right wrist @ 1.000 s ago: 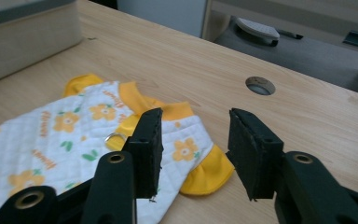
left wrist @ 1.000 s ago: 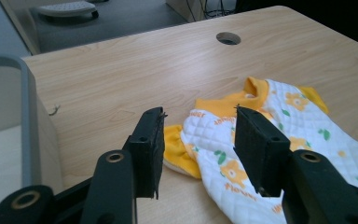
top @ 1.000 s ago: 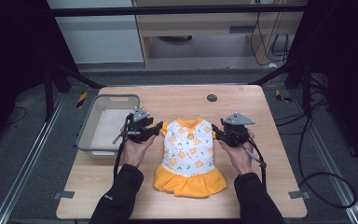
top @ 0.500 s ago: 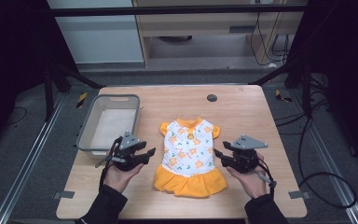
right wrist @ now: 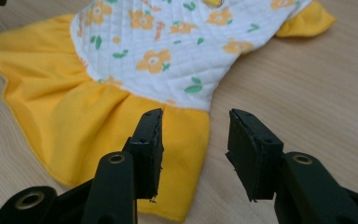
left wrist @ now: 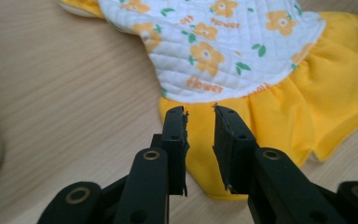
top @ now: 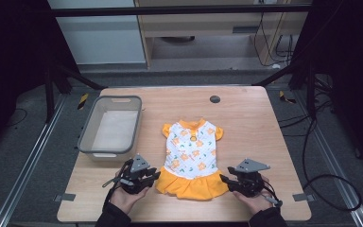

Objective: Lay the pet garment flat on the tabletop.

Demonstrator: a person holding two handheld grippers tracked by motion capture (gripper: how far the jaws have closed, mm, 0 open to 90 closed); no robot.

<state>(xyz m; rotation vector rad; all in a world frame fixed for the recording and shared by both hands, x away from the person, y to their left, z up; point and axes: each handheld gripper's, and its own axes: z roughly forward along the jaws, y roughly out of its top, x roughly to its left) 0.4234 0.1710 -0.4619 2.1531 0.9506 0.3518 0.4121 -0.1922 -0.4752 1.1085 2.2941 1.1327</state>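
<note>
I have both grippers down at the skirt end of the little flower-print dress (top: 193,161), which lies flat and face up near the middle of the wooden table (top: 250,118), collar toward 12 o'clock and yellow skirt toward 6.

A second ago the grippers sat up at the sleeves; since then both hands have dropped back toward me and now flank the hem.

The left gripper (top: 153,176) sits at the skirt's 9 o'clock corner. Its jaws have just been closing and now stand narrow; in the left gripper view (left wrist: 199,109) the yellow ruffle (left wrist: 279,121) shows through the gap, but the pads aren't pressing on cloth yet.

The right gripper (top: 223,178) sits at the 3 o'clock corner with its jaws at a middling width, open, the skirt's edge (right wrist: 186,140) lying between and below them in the right gripper view (right wrist: 196,114).

My read: the shoulders are finished with, and I'm now lining up to pinch both hem corners, probably to fold the skirt up toward the collar. The left is nearly committed; the right needs to close further.

The grey bin (top: 111,125) waits at 10 o'clock, apart from the dress.
</note>
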